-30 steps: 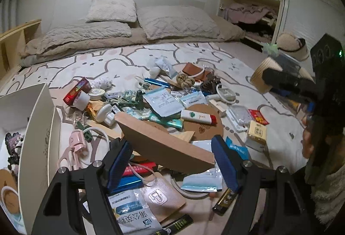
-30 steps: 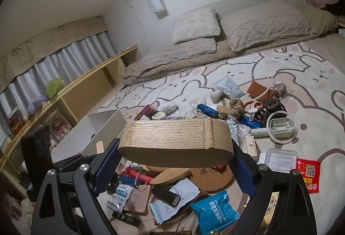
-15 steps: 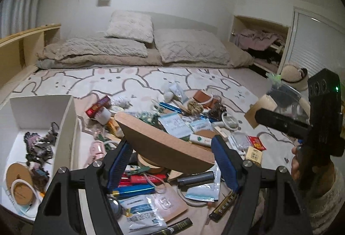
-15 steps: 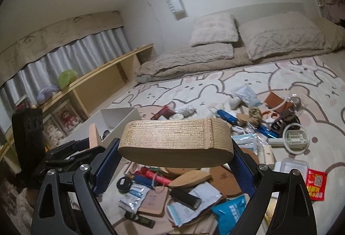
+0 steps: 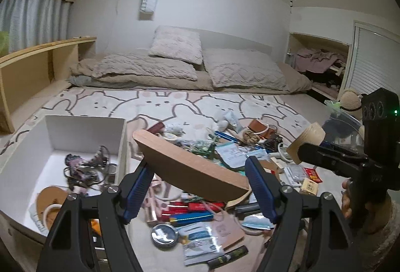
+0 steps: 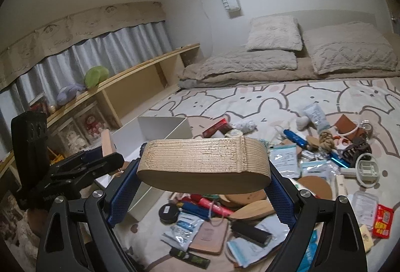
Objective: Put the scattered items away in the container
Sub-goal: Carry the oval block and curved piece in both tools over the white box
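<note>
My left gripper point(image 5: 200, 187) is shut on a flat brown wooden board point(image 5: 190, 169), held tilted above the clutter. My right gripper point(image 6: 203, 187) is shut on a pale oval wooden piece point(image 6: 203, 162), held level above the mat. The white open box point(image 5: 62, 162) lies to the left with hair ties, a cork coaster and a ring inside; it also shows in the right wrist view point(image 6: 162, 127). Scattered items point(image 5: 225, 147) cover the bunny mat: packets, tubes, a tin, cables. The right gripper also shows in the left wrist view point(image 5: 307, 144), the left in the right wrist view point(image 6: 105, 159).
A low wooden shelf point(image 6: 140, 77) with plush toys runs along the left wall. Pillows and bedding point(image 5: 190, 67) lie at the far end of the mat. A closet nook with clothes point(image 5: 320, 62) is at the right. A round tin point(image 5: 163, 234) lies near me.
Both grippers have risen and tilted up with their wooden pieces still held. The left view has swung left, so more of the white box's inside shows.
</note>
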A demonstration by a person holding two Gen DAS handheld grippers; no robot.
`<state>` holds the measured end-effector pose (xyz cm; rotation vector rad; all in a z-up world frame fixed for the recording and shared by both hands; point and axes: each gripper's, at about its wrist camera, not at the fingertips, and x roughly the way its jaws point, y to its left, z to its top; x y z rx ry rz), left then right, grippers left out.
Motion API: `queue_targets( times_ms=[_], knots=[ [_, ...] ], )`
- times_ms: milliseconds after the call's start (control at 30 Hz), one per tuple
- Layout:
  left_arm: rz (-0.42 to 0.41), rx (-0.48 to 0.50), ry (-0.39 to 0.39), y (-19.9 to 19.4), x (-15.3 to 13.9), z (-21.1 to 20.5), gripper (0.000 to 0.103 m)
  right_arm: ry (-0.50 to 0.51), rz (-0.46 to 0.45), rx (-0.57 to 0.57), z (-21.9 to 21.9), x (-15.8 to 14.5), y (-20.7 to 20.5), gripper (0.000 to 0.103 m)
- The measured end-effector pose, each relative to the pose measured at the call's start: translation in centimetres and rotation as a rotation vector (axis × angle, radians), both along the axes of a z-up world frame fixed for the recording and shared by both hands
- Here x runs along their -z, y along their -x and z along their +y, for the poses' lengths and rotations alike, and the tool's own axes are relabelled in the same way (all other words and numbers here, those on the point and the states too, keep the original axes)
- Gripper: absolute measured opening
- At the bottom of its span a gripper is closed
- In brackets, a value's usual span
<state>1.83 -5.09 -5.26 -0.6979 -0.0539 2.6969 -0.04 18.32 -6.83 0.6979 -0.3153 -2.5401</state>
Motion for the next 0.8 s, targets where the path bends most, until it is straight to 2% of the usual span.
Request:
queue_targets(
  times_ms=[333,800],
  knots=[
    [0.007,-0.081,0.009,-0.8,-0.3,-5.5,0.075,-0.002,-0.025,-0.075,-4.6,0.2,1.3,0.093],
    [-0.007,-0.215,0.012,-0.8,0.9,-13.2,0.075,-0.059,-0.050,-0.181,-11.6,0.4,3.2,0.093]
  ],
)
